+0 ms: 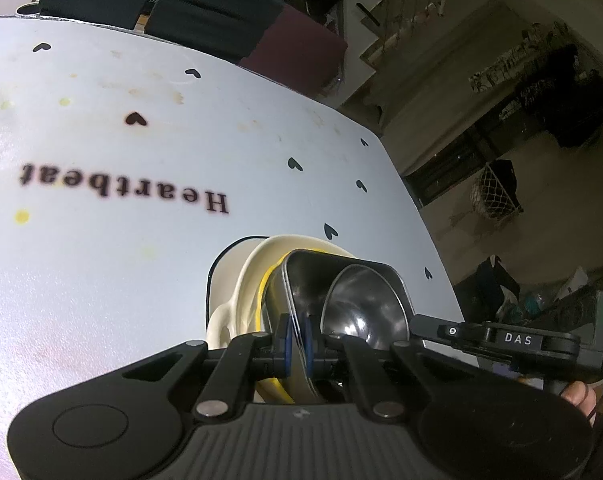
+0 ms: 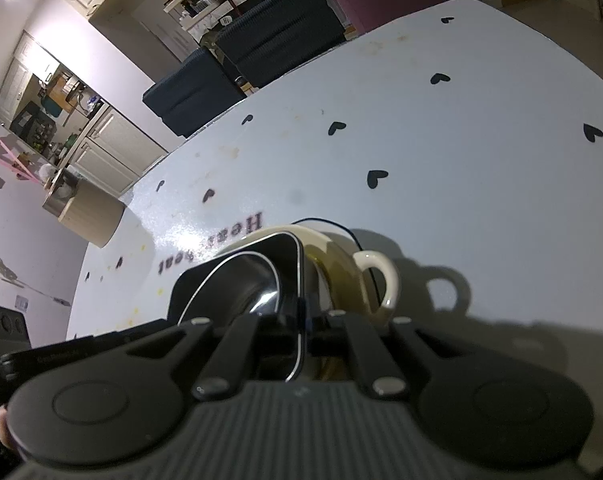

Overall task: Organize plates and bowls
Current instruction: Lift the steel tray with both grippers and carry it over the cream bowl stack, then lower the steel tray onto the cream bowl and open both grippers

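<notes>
My left gripper (image 1: 297, 344) is clamped on the near rim of a black tray (image 1: 301, 280); its blue pads (image 1: 287, 340) pinch the rim edge-on. My right gripper (image 2: 303, 320) is closed on the same tray (image 2: 289, 264) from the opposite side.

Around the jaws: one steel bowl (image 1: 365, 312) sits inside the tray. One cream dish (image 1: 245, 280) with a yellow inner line lies under the tray, its loop handle (image 2: 381, 280) just right of my right jaws. A thin black-edged plate (image 1: 217, 276) shows beneath the dish; I cannot tell its full shape. The stack is directly ahead of both grippers, on or just above a white table (image 1: 141, 240); contact is hidden.

Count: one tray, one bowl, one dish, one plate.

Beyond the stack the table, printed with hearts and "Heartbeat", lies open to its far edge. Two dark chairs (image 1: 205, 12) stand along that edge. The table's side edge runs near my left gripper's right. My right gripper (image 1: 513, 340) sits just right of the left one.
</notes>
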Action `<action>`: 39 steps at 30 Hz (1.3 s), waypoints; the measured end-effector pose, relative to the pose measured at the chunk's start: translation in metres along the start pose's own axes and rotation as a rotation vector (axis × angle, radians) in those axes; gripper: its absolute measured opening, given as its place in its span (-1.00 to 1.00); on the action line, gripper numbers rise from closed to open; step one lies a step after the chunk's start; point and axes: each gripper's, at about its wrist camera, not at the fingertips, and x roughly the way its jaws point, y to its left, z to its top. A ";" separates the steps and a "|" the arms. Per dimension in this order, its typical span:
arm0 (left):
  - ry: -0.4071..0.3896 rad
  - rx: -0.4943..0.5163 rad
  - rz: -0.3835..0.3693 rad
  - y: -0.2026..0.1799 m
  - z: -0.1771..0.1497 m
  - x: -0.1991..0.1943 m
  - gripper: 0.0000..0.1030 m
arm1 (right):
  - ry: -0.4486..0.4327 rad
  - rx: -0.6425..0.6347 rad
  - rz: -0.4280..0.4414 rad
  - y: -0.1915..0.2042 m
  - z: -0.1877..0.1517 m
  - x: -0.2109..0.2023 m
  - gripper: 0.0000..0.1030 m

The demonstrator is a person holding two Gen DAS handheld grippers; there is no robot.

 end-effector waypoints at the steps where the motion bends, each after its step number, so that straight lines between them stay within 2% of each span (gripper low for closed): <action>1: 0.000 0.001 0.000 0.000 0.000 0.000 -0.88 | 0.003 0.000 -0.002 -0.001 0.000 0.001 -0.90; 14: 0.013 -0.001 0.003 0.000 0.001 -0.001 -0.88 | 0.019 0.008 -0.012 -0.001 0.000 0.003 -0.90; 20: 0.004 0.030 0.018 -0.005 0.002 -0.005 -0.88 | 0.025 -0.005 -0.023 0.001 0.001 0.002 -0.88; 25: -0.016 0.040 0.032 -0.014 0.004 -0.016 -0.86 | -0.016 -0.019 -0.031 0.007 0.004 -0.008 -0.84; 28: -0.055 0.076 0.048 -0.027 0.007 -0.030 -0.80 | -0.061 -0.063 -0.029 0.016 0.005 -0.020 -0.84; 32: -0.110 0.113 0.075 -0.045 0.007 -0.049 -0.35 | -0.124 -0.155 -0.032 0.035 0.001 -0.037 -0.68; 34: -0.135 0.126 0.090 -0.052 0.006 -0.058 -0.05 | -0.156 -0.195 -0.035 0.043 -0.002 -0.046 -0.38; 35: -0.153 0.131 0.108 -0.056 0.005 -0.064 0.22 | -0.174 -0.213 -0.037 0.048 -0.003 -0.050 -0.30; 36: -0.173 0.136 0.125 -0.060 0.002 -0.070 0.50 | -0.193 -0.231 -0.040 0.052 -0.005 -0.055 -0.09; 37: -0.192 0.143 0.134 -0.063 -0.001 -0.076 0.61 | -0.212 -0.249 -0.045 0.055 -0.007 -0.060 0.04; 39: -0.221 0.152 0.154 -0.070 -0.007 -0.086 0.84 | -0.251 -0.275 -0.049 0.059 -0.012 -0.070 0.14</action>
